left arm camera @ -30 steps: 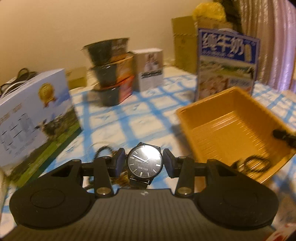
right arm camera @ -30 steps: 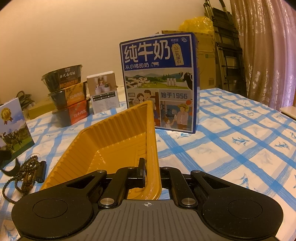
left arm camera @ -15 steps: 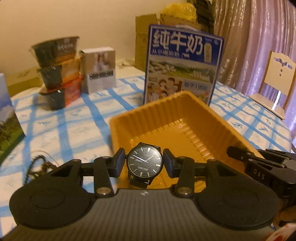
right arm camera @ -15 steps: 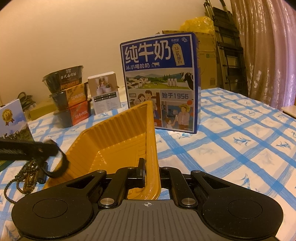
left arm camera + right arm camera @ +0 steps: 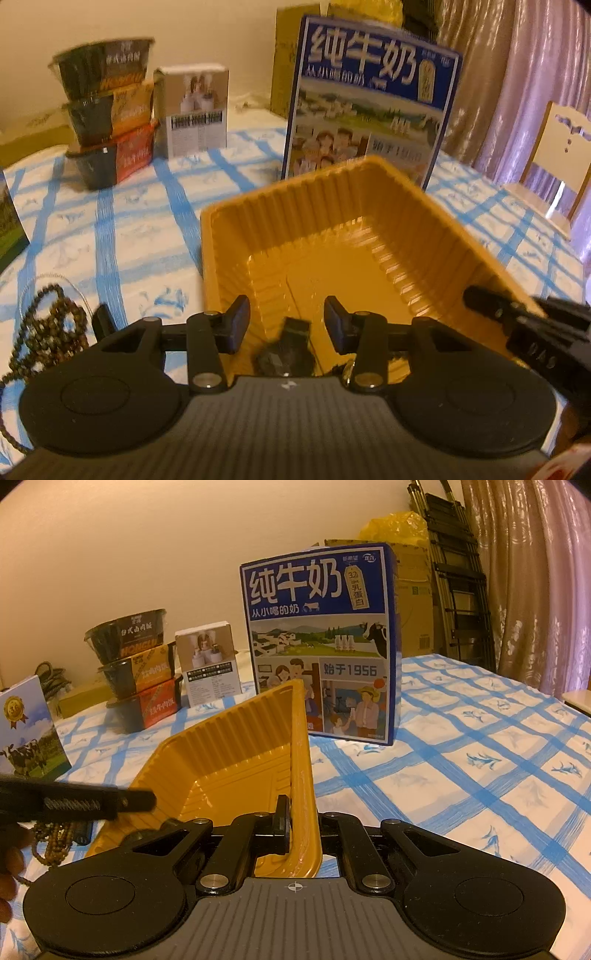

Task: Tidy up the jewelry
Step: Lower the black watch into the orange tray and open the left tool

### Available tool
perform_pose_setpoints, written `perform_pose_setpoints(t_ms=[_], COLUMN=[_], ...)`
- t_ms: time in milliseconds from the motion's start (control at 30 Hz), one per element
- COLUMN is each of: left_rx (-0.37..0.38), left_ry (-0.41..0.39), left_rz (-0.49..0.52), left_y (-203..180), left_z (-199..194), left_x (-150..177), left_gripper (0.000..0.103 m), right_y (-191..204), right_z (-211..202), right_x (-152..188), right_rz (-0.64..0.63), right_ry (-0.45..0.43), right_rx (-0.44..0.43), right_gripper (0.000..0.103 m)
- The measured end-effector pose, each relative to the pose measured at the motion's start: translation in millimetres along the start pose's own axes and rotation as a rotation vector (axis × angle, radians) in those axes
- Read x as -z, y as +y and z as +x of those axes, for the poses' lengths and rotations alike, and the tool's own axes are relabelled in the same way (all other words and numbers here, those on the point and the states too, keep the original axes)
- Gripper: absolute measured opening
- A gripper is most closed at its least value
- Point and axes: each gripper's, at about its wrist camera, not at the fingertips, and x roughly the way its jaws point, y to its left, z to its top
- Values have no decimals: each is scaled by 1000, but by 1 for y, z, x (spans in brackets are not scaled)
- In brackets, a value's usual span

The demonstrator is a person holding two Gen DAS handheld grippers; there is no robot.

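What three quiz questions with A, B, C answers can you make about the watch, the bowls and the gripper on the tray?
1. Where is the black watch?
A. Inside the orange tray
B. On top of the milk box
C. On the chair

2. How many instant-meal bowls are stacked by the wall?
A. One
B. Three
C. Six

3. What is the right gripper doing?
A. Standing wide open in the air
B. Holding the bead necklace
C. Clamped shut on the tray's side wall

Answers:
1 A: the watch lies on the tray's floor, below the gripper fingers.
2 B: three bowls sit one on another.
3 C: its fingers pinch the orange wall between them.
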Motion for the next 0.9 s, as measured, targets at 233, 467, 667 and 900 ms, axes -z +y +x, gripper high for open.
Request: perform_pose_setpoints(t_ms=[233,467,667,900], left_rx=[-30,-119,-209,-266], left_ry=[-75,-93,-63,-19], left_rz=[-38,-70,-91,-112], left_y=[12,41,67,88], left_z=[-32,-65,-79,-84], left_x=[-8,6,25,42], left_gripper=[46,49,51,52], right_y=[1,1,2,2], right_z=[0,-1,-3,-4], right_x=[-3,-3,-2,-2], right_rz=[-6,-6,-11,-10], right_ry=[0,-1,-2,-2], right_rx=[-2,-3,-1,0], right_gripper=[6,6,6,6])
